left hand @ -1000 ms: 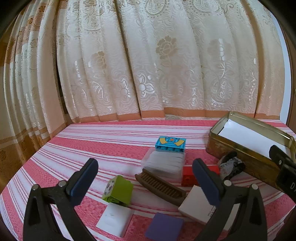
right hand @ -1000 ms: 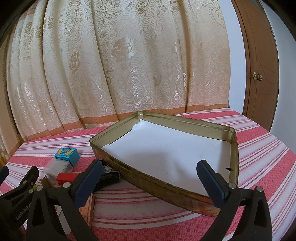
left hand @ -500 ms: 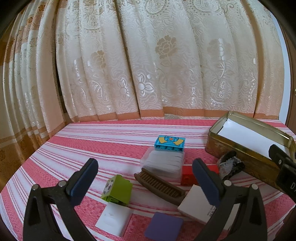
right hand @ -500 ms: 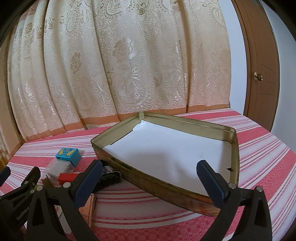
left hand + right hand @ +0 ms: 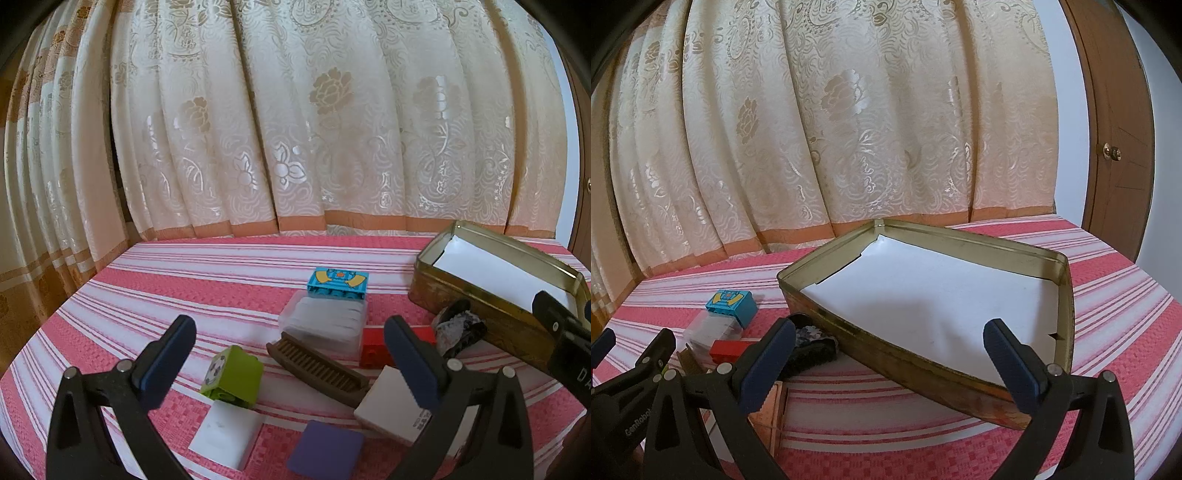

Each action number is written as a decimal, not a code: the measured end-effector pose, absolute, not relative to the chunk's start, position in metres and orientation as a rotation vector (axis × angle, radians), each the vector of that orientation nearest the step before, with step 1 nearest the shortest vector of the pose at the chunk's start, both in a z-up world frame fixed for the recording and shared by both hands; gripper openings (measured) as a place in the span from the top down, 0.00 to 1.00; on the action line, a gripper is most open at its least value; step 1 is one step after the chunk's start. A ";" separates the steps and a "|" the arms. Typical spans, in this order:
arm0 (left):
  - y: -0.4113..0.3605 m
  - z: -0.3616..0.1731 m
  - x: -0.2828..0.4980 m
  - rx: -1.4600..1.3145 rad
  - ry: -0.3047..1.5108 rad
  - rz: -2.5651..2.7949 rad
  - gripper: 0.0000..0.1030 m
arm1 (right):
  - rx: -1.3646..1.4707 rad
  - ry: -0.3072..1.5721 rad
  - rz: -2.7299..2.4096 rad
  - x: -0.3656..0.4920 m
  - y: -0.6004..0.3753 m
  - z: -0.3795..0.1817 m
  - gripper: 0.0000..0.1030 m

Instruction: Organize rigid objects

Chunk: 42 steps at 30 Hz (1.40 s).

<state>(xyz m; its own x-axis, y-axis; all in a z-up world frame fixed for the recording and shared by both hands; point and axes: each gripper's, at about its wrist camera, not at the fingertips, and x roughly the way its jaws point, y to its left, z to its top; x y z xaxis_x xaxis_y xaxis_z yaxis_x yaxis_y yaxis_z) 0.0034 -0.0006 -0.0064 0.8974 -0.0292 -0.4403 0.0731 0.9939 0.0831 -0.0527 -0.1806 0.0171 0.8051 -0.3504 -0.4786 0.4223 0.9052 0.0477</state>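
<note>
Gaping wide, both the left tool and right tool hold nothing.

Both views bright, soft daylight through the backlit curtain; satin flowers on it glint. Strong fisheye bend, black vignette in the corners. Focus sharp mid-frame. Soft shadow on the white liner of the tin. Faint shadows under items on the counter. Pale glare at the right edge by the door.
</note>
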 end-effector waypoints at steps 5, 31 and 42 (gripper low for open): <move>-0.001 -0.006 0.004 0.098 0.455 -0.053 0.00 | 0.157 0.482 -0.415 -0.053 -0.181 0.017 0.00; 0.053 -0.008 -0.019 0.079 0.529 0.036 0.00 | 0.148 0.553 -0.121 -0.044 -0.156 0.011 0.01; 0.102 -0.020 -0.033 0.071 0.660 0.059 0.00 | -0.113 0.687 0.142 -0.024 -0.092 -0.009 0.21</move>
<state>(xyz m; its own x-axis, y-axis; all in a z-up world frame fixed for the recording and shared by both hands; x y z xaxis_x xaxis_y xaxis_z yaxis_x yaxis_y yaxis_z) -0.0328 0.1018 -0.0198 0.7888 0.0774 -0.6098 -0.0324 0.9959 0.0844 -0.0240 -0.0924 -0.0091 0.7641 0.0928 -0.6384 -0.1674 0.9842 -0.0573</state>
